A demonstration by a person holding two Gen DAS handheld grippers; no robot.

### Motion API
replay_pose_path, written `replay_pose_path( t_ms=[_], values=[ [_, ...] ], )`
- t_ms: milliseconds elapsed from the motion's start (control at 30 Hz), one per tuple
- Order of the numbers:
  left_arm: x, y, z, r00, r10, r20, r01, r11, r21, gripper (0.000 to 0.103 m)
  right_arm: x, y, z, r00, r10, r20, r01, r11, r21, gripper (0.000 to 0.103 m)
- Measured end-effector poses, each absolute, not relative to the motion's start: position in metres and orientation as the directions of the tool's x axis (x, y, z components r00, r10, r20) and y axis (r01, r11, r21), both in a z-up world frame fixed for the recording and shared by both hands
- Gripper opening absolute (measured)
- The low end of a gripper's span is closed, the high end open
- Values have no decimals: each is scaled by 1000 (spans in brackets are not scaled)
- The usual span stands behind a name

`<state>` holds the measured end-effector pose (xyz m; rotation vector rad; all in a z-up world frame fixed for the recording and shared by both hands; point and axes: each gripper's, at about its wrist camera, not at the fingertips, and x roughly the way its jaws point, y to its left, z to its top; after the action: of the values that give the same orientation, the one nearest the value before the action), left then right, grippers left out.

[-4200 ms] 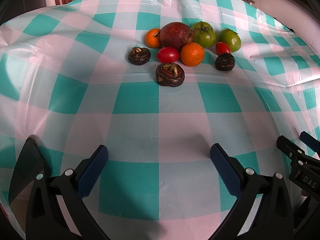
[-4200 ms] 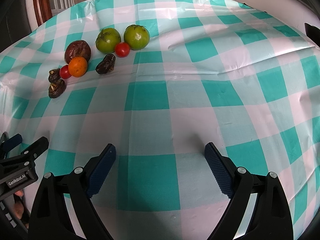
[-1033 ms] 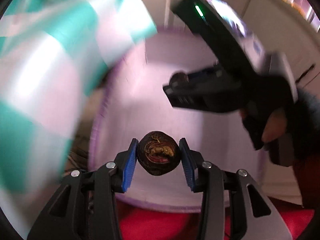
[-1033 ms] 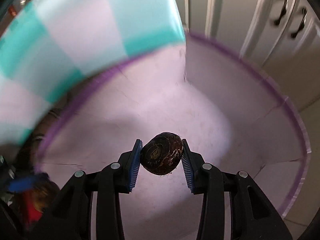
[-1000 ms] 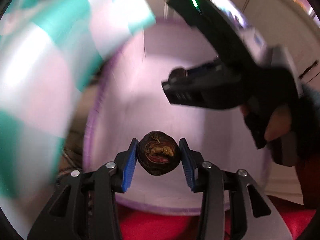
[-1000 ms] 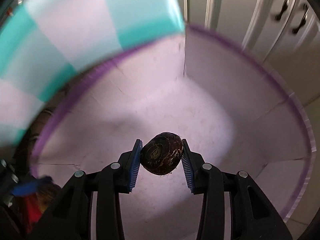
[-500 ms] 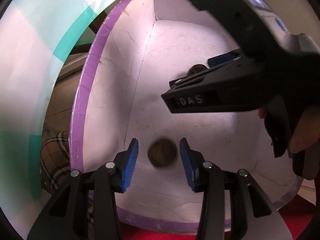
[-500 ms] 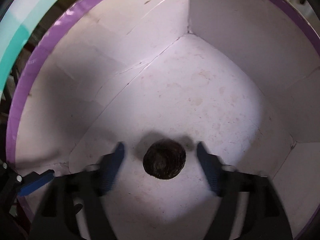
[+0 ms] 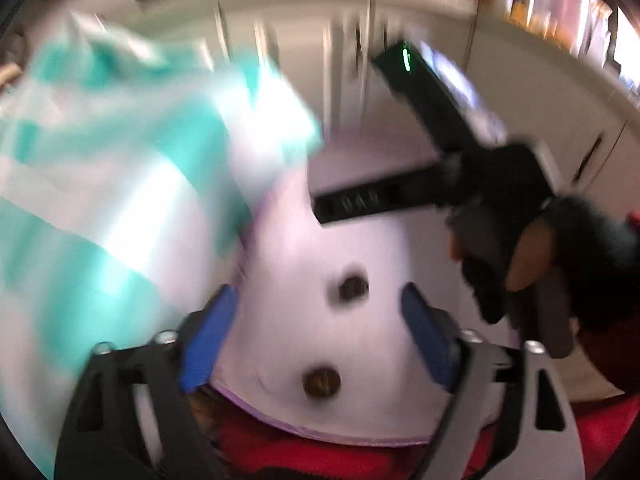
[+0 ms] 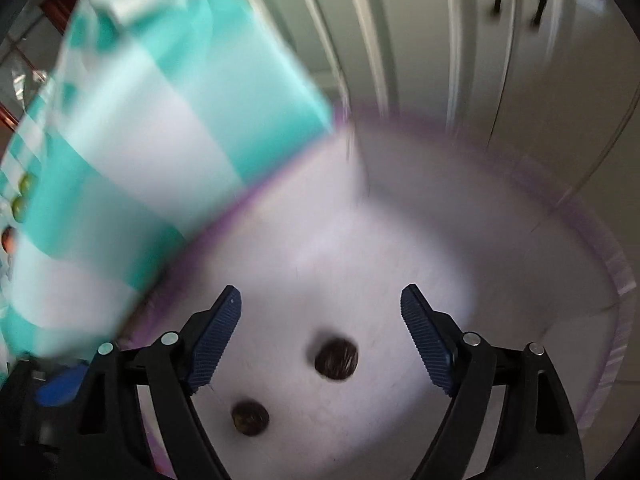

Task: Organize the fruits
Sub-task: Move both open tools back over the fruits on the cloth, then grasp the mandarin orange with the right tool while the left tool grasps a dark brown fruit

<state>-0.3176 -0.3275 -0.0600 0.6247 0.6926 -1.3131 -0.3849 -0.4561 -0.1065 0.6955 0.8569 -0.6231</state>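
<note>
Both sides wide open here: the left gripper (image 9: 316,328) has its blue pads spread and empty, and the right gripper (image 10: 320,336) hangs the same way, jaws apart, nothing between them. Below them sits the white box with the purple rim (image 10: 616,292), and on its floor lie two dark round fruits, well apart from one another: the near fruit (image 10: 335,359) lies right under the gap of the right gripper, the second fruit (image 10: 250,417) down toward its left finger. In the left wrist view both show again, one (image 9: 353,289) between the pads, one (image 9: 321,383) lower, by the near rim. Beyond the box hangs the checked cloth of the tabletop (image 10: 160,128), up and to the left of both grippers, and at the far left edge of the right view small blurred fruits (image 10: 19,196) wait on it. So the next pick, I'd judge, lies to the left and above; the left gripper looks nearer that side, though the blur makes that hard to call.
</note>
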Motion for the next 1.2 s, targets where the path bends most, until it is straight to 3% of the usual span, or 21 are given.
replay_pose_path(
  t_ms=[33,200,433,667,767,867,1100,1200],
  values=[
    [-313,-316,-41,152,-690,-708,982,184,31,101,-389,-451,-85,546,-245,-801,715,635,292,83],
    [-273,-251,23,334,-755,-564,920,391,21,101,-369,-399,-11,694,-294,-657,594,749,293,88],
    [-154,-150,75,642,-559,-525,655,756,-5,101,-288,-326,41,813,-120,-570,306,920,243,89],
    [-17,-25,67,743,-285,-605,275,955,-112,101,-179,-251,29,767,22,-642,153,964,216,89],
    [35,24,61,744,-257,-617,111,958,-266,101,-124,-229,22,744,50,-667,122,971,208,89],
    [71,48,55,736,-268,-622,49,937,-346,101,-68,-205,13,700,65,-711,91,980,179,89],
    [94,85,53,754,-289,-589,48,920,-389,101,35,-157,7,660,91,-746,-13,994,109,89],
    [98,105,48,765,-240,-597,-9,924,-383,101,69,-134,5,657,114,-745,-77,994,83,88]
  ],
)
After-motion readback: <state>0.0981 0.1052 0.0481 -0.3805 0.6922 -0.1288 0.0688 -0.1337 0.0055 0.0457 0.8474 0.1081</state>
